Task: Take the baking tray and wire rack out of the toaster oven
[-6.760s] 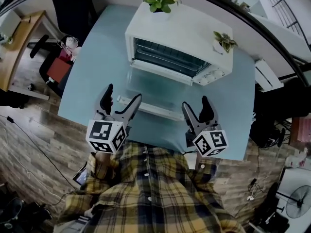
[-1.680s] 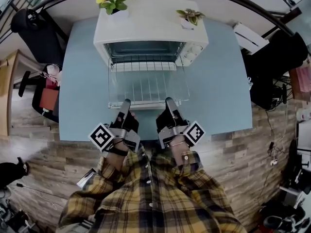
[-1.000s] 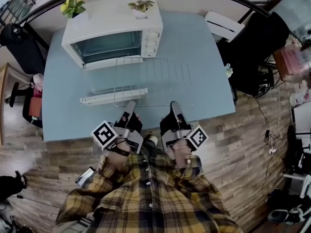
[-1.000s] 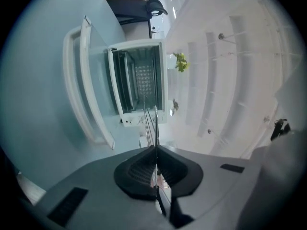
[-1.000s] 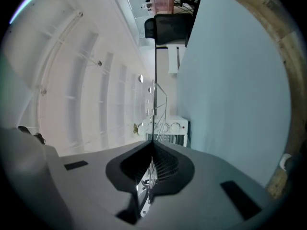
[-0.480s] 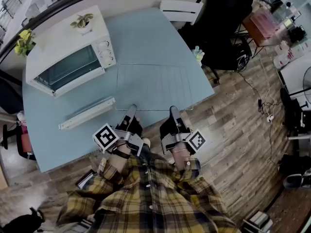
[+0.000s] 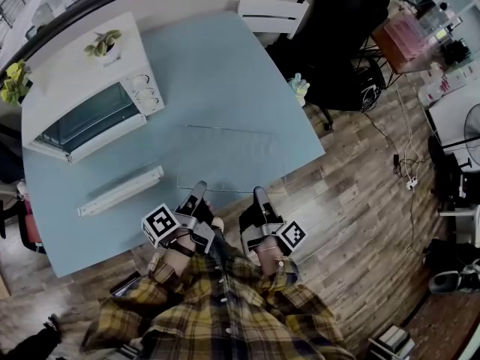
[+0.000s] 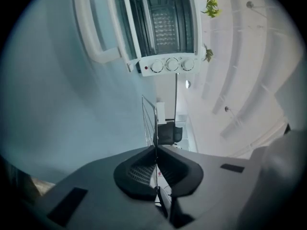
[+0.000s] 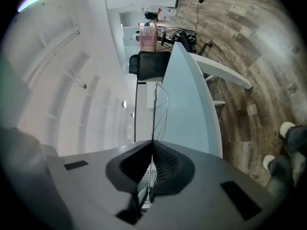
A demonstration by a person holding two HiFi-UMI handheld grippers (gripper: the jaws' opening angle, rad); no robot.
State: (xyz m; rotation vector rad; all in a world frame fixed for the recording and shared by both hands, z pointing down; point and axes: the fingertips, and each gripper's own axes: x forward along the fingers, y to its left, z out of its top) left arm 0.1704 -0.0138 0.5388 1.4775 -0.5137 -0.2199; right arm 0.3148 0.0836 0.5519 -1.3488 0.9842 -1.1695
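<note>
At the table (image 7: 225,73) edge, left gripper (image 7: 198,189) and right gripper (image 7: 259,193) side by side, level — jaws clenched on wire rack (image 7: 232,156).

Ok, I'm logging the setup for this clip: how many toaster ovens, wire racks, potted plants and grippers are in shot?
toaster oven: 1
wire rack: 1
potted plants: 2
grippers: 2, the left gripper and the right gripper, both shut on the rack
Total: 6

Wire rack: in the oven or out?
Out: left claw and right claw hold the wire rack over the table, clear of the toaster oven.
</note>
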